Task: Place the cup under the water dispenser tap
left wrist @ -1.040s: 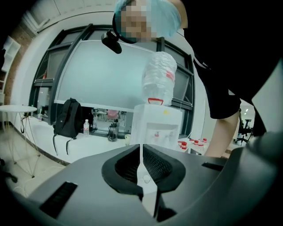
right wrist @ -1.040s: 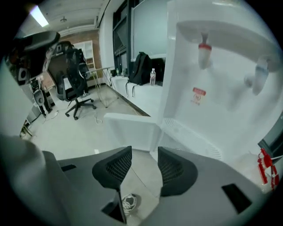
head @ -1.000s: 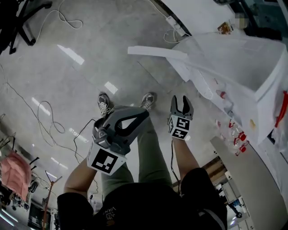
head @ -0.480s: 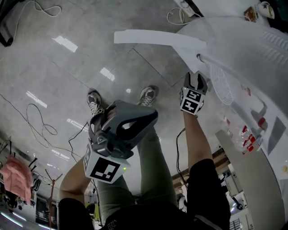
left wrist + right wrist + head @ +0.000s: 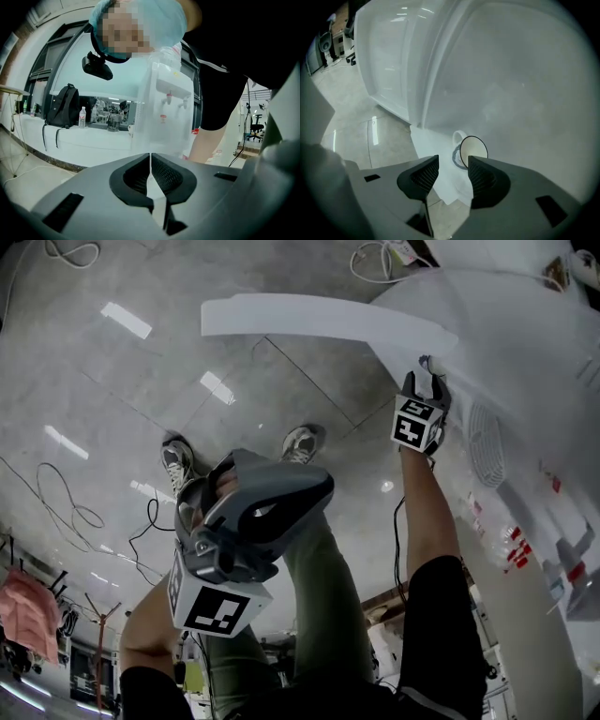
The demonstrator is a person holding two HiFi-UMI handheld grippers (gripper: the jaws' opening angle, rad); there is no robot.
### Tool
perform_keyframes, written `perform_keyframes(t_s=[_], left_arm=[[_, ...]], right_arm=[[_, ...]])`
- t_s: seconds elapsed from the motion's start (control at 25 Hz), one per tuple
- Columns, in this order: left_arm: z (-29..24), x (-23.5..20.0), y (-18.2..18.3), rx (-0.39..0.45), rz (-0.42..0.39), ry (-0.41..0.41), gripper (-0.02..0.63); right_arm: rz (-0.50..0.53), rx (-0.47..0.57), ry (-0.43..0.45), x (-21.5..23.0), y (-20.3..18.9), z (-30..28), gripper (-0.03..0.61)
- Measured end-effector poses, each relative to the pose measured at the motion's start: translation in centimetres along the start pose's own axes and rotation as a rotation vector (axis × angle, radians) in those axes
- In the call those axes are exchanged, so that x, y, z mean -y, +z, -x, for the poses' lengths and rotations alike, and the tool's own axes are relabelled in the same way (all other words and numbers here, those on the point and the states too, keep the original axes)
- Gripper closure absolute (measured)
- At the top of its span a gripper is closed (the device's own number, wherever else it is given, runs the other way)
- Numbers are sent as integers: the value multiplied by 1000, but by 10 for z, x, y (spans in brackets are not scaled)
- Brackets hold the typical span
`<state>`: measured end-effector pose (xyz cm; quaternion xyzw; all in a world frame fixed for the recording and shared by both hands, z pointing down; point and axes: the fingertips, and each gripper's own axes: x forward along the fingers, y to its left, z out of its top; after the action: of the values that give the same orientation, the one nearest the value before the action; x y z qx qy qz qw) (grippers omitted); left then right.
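Both empty: left hand-held gripper (image 5: 150, 158) closed, right hand-held gripper (image 5: 453, 162) just opened, partly hiding the cup (image 5: 473, 146).

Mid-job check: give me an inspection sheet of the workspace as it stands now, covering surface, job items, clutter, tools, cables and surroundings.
surface: white surface, nothing but the cup seen on it in the right tool view.
job's things: cup rests on the white surface, just ahead of the right tool; water dispenser shows in the left tool view, no cup seen under its taps.
clutter: backpack and bottle on a ledge.
tools: left tool shut, empty; right tool open, jaws just opened wider, nothing between them.
cables: loose cables on the floor.
surroundings: glossy grey tiled floor.
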<state>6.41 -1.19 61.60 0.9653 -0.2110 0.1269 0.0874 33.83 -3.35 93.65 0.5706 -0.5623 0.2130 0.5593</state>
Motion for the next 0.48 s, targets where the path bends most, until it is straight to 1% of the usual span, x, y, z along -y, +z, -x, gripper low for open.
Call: perform_keyframes(t_s=[0.12, 0.4, 0.44, 0.48], left_arm=[[-8, -1, -11, 2, 7, 2, 592], [-9, -9, -33, -23, 11, 12, 592], [-8, -9, -36, -28, 14, 14, 592], [-7, -9, -38, -32, 17, 15, 592]], right_arm=[[26, -19, -12, 9, 1, -21, 400], [182, -78, 20, 5, 5, -55, 404], [197, -87, 21, 4, 5, -57, 415], [207, -95, 18, 5, 5, -59, 446]])
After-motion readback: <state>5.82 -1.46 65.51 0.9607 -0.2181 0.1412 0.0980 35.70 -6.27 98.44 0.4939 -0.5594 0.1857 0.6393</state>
